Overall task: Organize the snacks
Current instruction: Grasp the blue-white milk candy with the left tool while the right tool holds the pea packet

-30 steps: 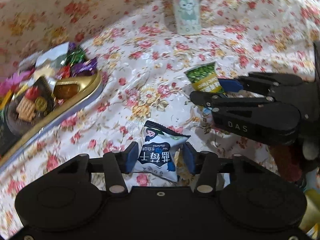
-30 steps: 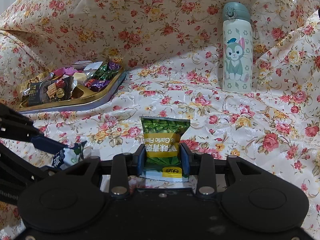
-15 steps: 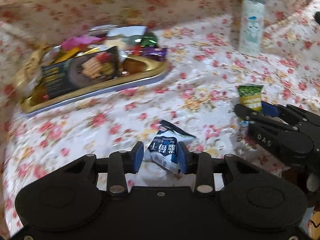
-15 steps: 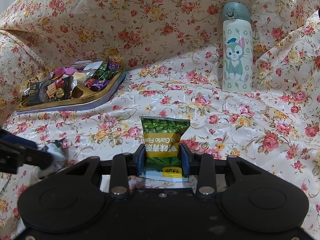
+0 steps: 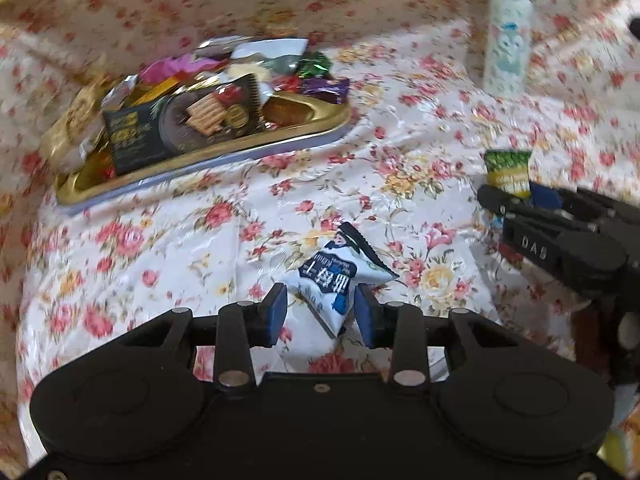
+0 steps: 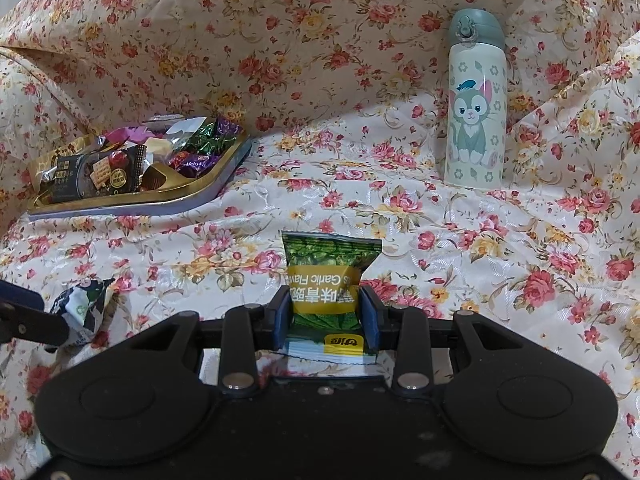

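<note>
My left gripper (image 5: 320,312) is shut on a blue and white snack packet (image 5: 334,280) and holds it above the floral cloth. That packet also shows at the left edge of the right wrist view (image 6: 86,306). My right gripper (image 6: 326,316) is shut on a green garlic-flavour snack packet (image 6: 326,276); it shows in the left wrist view (image 5: 508,172) too, with the right gripper (image 5: 516,200) at far right. A gold tray (image 5: 304,130) piled with wrapped candies and a dark cracker box (image 5: 184,120) sits at back left, also in the right wrist view (image 6: 192,190).
A pale green cat-print bottle (image 6: 474,112) stands upright at the back right, also in the left wrist view (image 5: 508,40). The floral cloth (image 6: 440,240) covers the surface and rises behind as a backdrop.
My left gripper closed on the blue and white packet, lifted it and swung to face the tray. My right gripper has stayed still with the green packet.
</note>
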Demonstrator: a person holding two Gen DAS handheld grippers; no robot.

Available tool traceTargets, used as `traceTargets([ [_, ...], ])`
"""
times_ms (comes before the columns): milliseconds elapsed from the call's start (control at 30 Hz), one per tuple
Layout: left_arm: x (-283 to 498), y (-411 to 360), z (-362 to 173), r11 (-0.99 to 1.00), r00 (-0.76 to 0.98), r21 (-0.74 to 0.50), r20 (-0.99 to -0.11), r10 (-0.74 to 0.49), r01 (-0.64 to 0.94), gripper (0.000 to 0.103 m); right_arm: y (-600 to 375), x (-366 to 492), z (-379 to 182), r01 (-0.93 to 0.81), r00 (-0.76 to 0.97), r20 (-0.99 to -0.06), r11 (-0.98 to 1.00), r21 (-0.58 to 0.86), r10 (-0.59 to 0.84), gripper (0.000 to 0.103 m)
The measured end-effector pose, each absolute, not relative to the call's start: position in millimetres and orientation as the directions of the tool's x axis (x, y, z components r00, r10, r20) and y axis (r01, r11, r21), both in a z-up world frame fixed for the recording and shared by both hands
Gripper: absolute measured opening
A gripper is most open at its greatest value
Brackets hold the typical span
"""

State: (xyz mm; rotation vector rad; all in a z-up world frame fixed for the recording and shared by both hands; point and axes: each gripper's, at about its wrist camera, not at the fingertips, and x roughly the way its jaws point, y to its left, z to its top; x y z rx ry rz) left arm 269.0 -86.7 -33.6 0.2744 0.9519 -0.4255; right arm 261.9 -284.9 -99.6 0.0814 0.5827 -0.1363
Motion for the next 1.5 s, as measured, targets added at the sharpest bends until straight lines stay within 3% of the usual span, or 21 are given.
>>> traceTargets([
  [300,276,-103,-40,0.816,0.528,0.130,-0.816,-0.234,0.563,0.050,-286,262,-100,0.149,0.827,-0.553,0.988,0.042,-0.101,0.038],
  [667,296,-111,-44,0.807,0.500,0.106,-0.829,-0.251,0.581,0.056,-286,262,-100,0.148,0.827,-0.553,0.988,0.041,-0.101,0.038],
  [1333,303,-129,-46,0.692,0.504,0.183,-0.812,-0.293,0.698,0.059,-287,262,-100,0.147,0.829,-0.552,0.988,0.049,-0.096,0.039],
  [1500,307,-131,-49,0.728,0.485,0.131,-0.822,-0.300,0.673,0.058,-287,261,-100,0.147,0.828,-0.552,0.988,0.047,-0.097,0.039],
])
